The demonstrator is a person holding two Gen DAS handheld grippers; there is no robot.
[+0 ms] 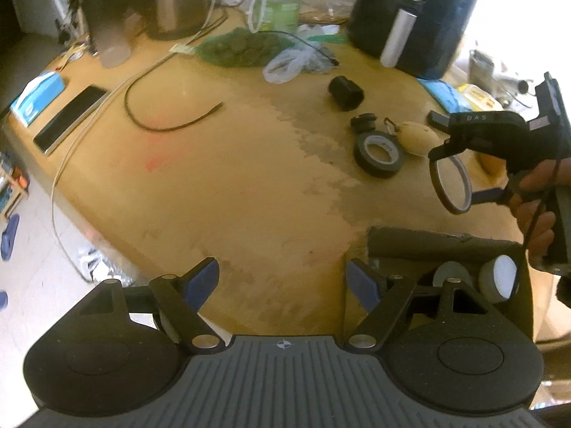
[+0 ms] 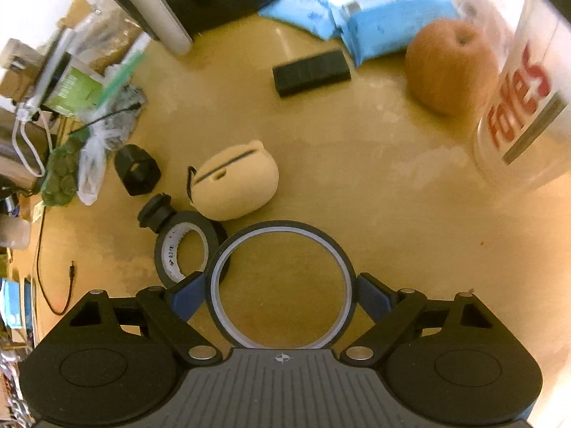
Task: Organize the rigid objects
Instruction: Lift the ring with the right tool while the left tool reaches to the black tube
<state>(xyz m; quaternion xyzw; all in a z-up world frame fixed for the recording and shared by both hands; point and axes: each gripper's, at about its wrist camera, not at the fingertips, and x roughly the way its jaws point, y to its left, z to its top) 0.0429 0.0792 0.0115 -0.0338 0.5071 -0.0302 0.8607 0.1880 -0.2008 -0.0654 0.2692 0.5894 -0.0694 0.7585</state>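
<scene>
My right gripper (image 2: pixel 282 294) is shut on a thin dark tape ring (image 2: pixel 285 230) and holds it above the wooden table; the ring also shows in the left wrist view (image 1: pixel 451 185). A black tape roll (image 2: pixel 185 246) (image 1: pixel 379 153), a tan pouch (image 2: pixel 235 182) (image 1: pixel 419 137), a small black cap (image 2: pixel 154 212) and a black hexagonal part (image 2: pixel 137 174) (image 1: pixel 345 93) lie close together on the table. My left gripper (image 1: pixel 282 281) is open and empty over bare table, left of them.
A black air fryer (image 1: pixel 414 18), an apple (image 2: pixel 449 67), a black block (image 2: pixel 310 71), blue packets (image 2: pixel 374 21) and a clear plastic tub (image 2: pixel 528 100) stand around. A phone (image 1: pixel 71 117), cables (image 1: pixel 167 121) and bags (image 1: pixel 242 48) lie to the left. A grey roll (image 1: pixel 439 242) lies near my left gripper.
</scene>
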